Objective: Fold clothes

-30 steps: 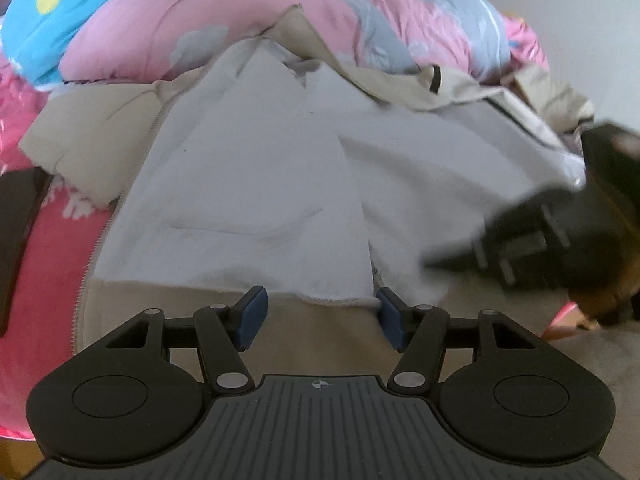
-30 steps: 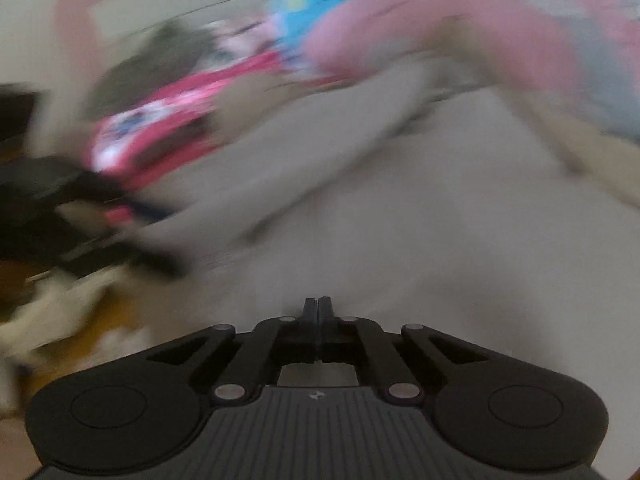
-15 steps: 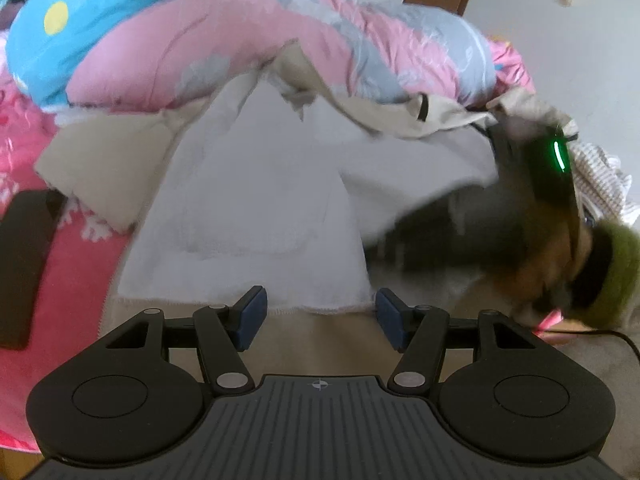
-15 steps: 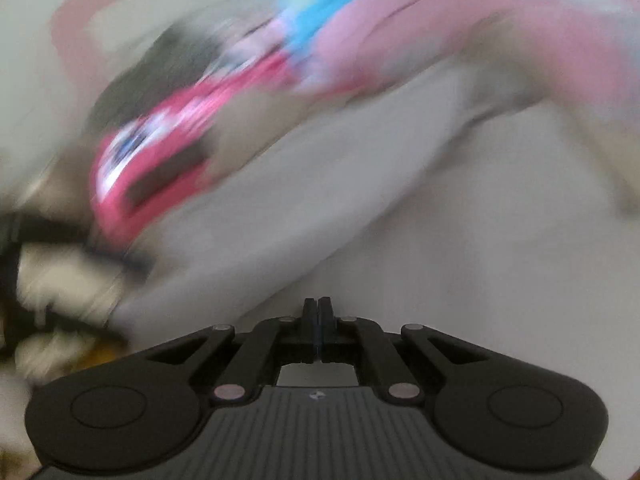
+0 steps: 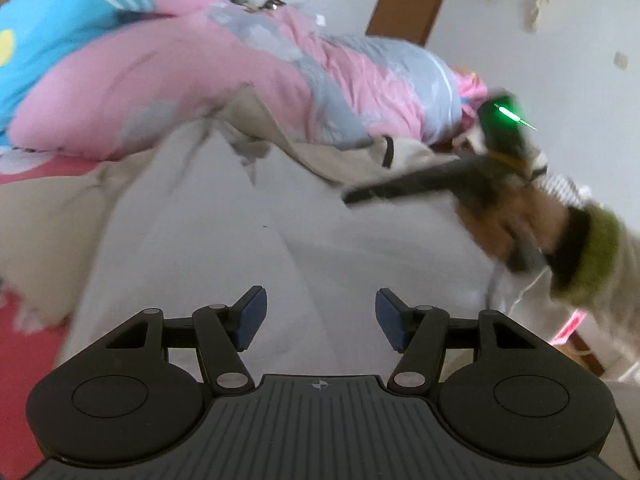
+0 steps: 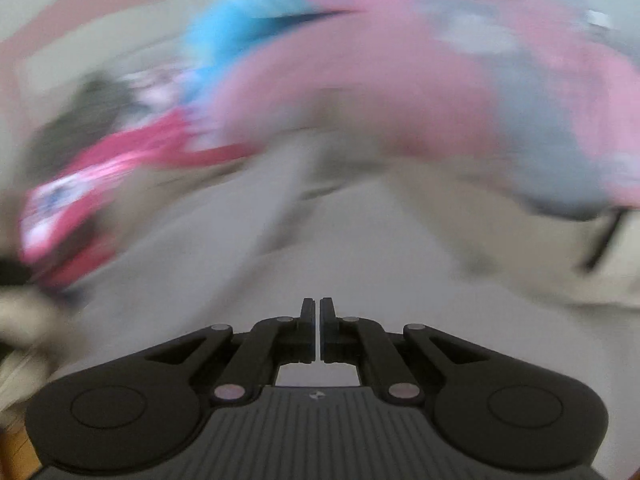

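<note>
A beige jacket lies spread on the bed with its white lining facing up. My left gripper hovers low over the lining, open, with nothing between its blue pads. In the left wrist view my right gripper is a dark blur above the jacket's far right part, near the beige collar, held by a hand with a green cuff. The right wrist view is heavily blurred: the right gripper is shut with only a thin slit, nothing seen in it, over the pale cloth.
A pink and grey quilt is heaped behind the jacket, with a blue pillow at far left. Red-pink bedsheet shows at lower left. A brown door frame and white wall stand behind. A striped cloth lies at right.
The right gripper swept from the jacket's near right hem up and back toward its far right part. The left gripper moved forward over the lining, so the near hem is out of sight.
</note>
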The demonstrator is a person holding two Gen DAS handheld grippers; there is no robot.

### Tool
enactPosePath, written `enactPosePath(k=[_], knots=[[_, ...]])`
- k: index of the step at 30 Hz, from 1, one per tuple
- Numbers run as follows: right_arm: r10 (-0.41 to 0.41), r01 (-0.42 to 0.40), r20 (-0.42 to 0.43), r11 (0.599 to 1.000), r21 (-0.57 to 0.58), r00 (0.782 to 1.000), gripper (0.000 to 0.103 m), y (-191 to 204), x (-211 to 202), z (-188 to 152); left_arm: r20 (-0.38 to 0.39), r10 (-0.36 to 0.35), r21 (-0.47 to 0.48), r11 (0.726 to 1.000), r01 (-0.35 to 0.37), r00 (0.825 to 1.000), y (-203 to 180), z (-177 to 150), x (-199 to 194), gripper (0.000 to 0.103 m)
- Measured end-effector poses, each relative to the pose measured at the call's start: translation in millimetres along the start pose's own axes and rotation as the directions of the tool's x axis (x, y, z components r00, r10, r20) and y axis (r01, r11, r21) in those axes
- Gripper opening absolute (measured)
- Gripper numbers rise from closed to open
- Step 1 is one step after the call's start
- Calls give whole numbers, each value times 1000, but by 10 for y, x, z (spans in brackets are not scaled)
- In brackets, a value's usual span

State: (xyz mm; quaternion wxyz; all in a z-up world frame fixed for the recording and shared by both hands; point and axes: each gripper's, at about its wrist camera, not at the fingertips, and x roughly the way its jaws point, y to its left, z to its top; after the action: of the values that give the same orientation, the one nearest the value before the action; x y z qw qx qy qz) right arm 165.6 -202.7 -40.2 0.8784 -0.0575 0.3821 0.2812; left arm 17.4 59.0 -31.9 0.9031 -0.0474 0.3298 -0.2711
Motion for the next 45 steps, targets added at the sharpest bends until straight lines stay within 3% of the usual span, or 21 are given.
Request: enactPosePath(k=[5, 10, 14, 19, 22, 28, 31, 34, 37, 39, 41, 42, 45], knots=[[-177, 182, -89, 982, 54, 980, 0, -642, 762, 228, -73, 47, 6, 999, -46, 996, 33, -134, 301, 60], [-282, 278, 16, 951, 134, 959, 0, -928, 1158, 610, -95, 61, 13, 998, -61, 994, 81, -165, 341, 60], [-254, 240, 11, 925, 294, 967, 0, -1143, 1256, 687, -86, 64, 33, 998, -61, 994, 62, -180, 337, 61], [-221, 221, -28, 941, 256, 975, 4, -1003, 915, 468, -61, 39, -1, 999, -39, 997, 81, -162, 286, 61], [-167, 169, -33, 945, 280, 985, 7, -921, 461, 270, -39, 23, -37, 999, -25, 999, 100, -165, 172, 61], [-140, 139, -13, 956, 259, 990, 13, -582, -551, 56, 3, 45, -59, 997, -44, 999, 91, -228, -179, 61], [-87, 81, 5, 946, 314, 996, 14, -493, -852, 158, 3, 79, -89, 993, -79, 997, 115, -270, -333, 61], [15, -52, 98, 920, 388, 995, 14, -334, -1099, 272, -4, 138, -126, 983, -137, 990, 180, -347, -484, 61], [154, -248, 239, 864, 439, 959, 14, -131, -1336, 332, -14, 198, -165, 966, -197, 980, 266, -432, -634, 61], [248, -380, 327, 808, 450, 912, 18, 10, -1387, 388, -19, 234, -199, 952, -233, 972, 365, -502, -734, 61], [323, -469, 366, 762, 446, 873, 29, 195, -1351, 403, -15, 259, -237, 937, -255, 966, 473, -562, -820, 62], [348, -488, 362, 752, 443, 865, 30, 303, -1315, 396, -17, 276, -256, 928, -271, 961, 536, -591, -850, 61], [390, -488, 299, 758, 434, 871, 30, 636, -1058, 344, -33, 316, -290, 905, -312, 948, 698, -676, -903, 62]])
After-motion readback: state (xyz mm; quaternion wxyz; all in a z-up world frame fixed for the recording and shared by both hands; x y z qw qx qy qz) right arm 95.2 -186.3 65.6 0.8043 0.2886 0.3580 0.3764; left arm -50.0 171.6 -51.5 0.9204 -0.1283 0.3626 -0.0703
